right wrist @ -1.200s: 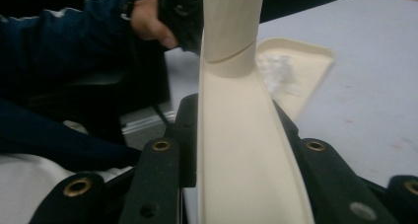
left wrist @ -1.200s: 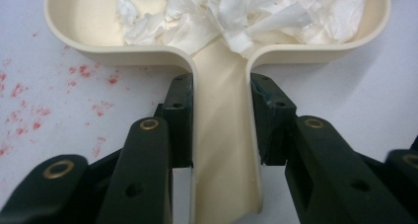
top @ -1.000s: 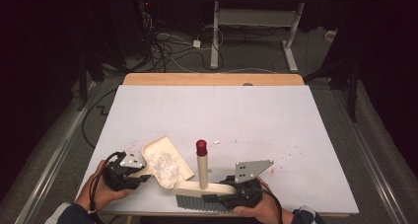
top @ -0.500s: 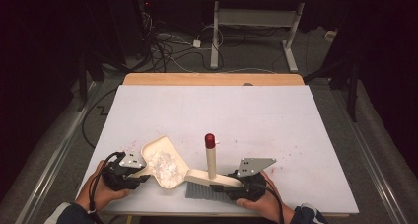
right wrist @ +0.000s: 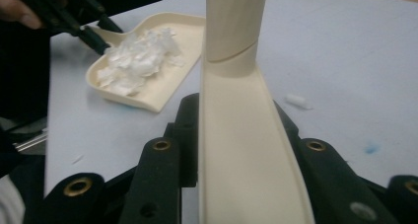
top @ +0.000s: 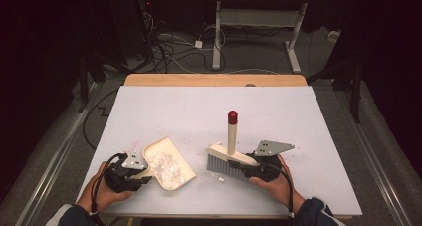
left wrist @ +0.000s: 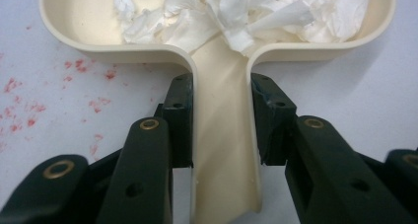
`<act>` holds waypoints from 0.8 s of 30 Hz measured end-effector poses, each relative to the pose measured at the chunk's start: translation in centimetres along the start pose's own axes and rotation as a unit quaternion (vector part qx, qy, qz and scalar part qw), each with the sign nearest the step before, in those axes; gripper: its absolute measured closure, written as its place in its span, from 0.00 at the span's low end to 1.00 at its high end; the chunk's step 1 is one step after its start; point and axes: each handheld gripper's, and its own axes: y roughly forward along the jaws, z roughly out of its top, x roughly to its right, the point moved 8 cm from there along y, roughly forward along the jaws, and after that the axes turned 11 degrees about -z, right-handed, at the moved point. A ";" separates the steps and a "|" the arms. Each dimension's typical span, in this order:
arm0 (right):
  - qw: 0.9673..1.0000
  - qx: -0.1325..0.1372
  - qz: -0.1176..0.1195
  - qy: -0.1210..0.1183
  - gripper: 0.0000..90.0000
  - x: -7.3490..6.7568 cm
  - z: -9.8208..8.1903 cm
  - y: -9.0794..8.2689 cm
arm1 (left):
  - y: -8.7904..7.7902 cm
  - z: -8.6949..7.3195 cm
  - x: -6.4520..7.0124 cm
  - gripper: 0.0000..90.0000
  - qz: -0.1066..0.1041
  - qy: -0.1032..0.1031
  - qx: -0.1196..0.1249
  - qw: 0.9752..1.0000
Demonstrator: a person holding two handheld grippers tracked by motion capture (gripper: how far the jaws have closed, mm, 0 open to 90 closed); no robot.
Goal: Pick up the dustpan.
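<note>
A cream dustpan (top: 171,167) lies flat near the table's front left, with white paper scraps (top: 165,165) heaped in it. My left gripper (top: 133,175) is shut on its handle (left wrist: 222,150), a jaw on each side, and the scraps (left wrist: 246,12) lie just ahead. To the right, my right gripper (top: 260,169) is shut on the cream back of a hand brush (top: 225,156). The brush's grey bristles (top: 224,167) touch the table and its red-tipped handle (top: 232,131) stands upright. In the right gripper view the brush back (right wrist: 246,160) runs between the jaws, with the dustpan (right wrist: 162,93) beyond.
One small white scrap (top: 219,178) lies on the white tabletop (top: 209,111) just in front of the bristles, and another scrap (right wrist: 298,100) lies to the brush's right. Faint red specks (left wrist: 29,110) dot the surface by the dustpan. Cables and desk legs stand beyond the table's far edge.
My right gripper has carried the brush to the right, away from the dustpan, which opened a gap between them. The left gripper and dustpan have stayed in place.
</note>
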 end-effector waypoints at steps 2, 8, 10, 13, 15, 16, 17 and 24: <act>1.000 0.000 0.000 0.007 0.75 0.4 0.1 0.4 | 0.0 0.1 0.0 0.71 -0.002 0.001 0.000 1.000; 0.999 0.035 0.005 0.014 0.75 0.0 1.6 -1.0 | 0.1 0.1 -0.1 0.71 -0.004 0.002 -0.001 1.000; 0.999 0.045 0.013 0.010 0.75 -0.6 2.1 -1.7 | 0.1 0.0 -0.1 0.71 -0.004 0.002 -0.002 1.000; 0.998 0.052 0.041 0.011 0.75 -2.3 2.5 -2.4 | 0.1 0.0 -0.1 0.71 -0.005 0.002 -0.003 1.000; 0.996 0.050 0.072 0.007 0.75 -4.0 2.5 -2.6 | 0.1 -0.1 -0.2 0.71 -0.005 0.001 -0.003 1.000; 0.995 0.047 0.087 0.003 0.75 -4.9 2.3 -2.6 | 0.1 -0.1 -0.2 0.71 -0.005 0.000 -0.005 1.000; 0.994 0.042 0.101 -0.001 0.75 -5.7 2.1 -2.5 | 0.1 -0.1 -0.2 0.71 -0.006 -0.001 -0.005 1.000; 0.984 0.017 0.174 -0.022 0.75 -10.1 0.6 -1.5 | 0.3 -0.2 -0.2 0.71 -0.005 -0.002 -0.010 1.000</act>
